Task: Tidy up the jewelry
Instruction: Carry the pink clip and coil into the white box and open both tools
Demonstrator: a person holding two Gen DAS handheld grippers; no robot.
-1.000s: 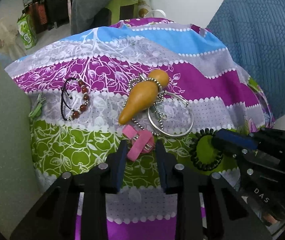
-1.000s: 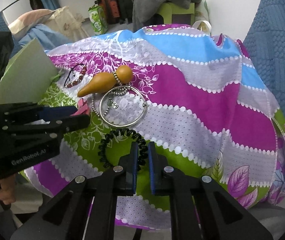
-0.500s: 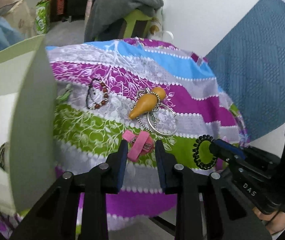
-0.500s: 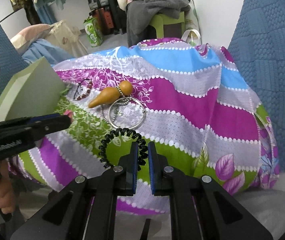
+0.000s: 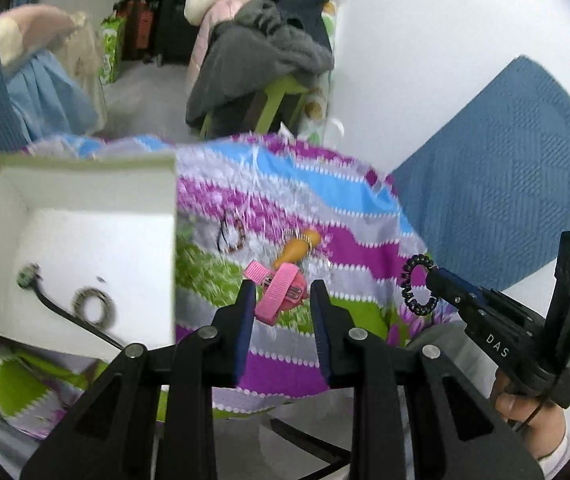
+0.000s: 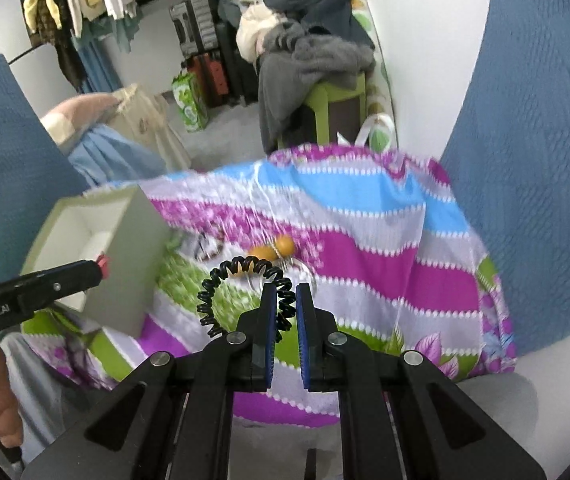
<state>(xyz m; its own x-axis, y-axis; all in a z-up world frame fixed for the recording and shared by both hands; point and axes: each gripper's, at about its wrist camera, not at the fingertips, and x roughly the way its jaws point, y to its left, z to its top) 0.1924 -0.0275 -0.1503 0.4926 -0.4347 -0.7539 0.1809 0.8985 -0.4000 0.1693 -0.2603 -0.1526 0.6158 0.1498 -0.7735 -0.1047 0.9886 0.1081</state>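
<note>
Pink fabric hair clips (image 5: 281,290) pinched in left gripper (image 5: 279,300), black spiral hair tie (image 6: 245,294) clamped in right gripper (image 6: 283,300); presumably bound for open grey-green cardboard box (image 5: 173,200).

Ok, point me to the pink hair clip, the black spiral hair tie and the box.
pink hair clip (image 5: 281,294): left wrist view, middle of its ribbed pink bar.
black spiral hair tie (image 6: 221,280): right wrist view, upper left of the coil.
box (image 5: 85,168): left wrist view, its far rim.
</note>
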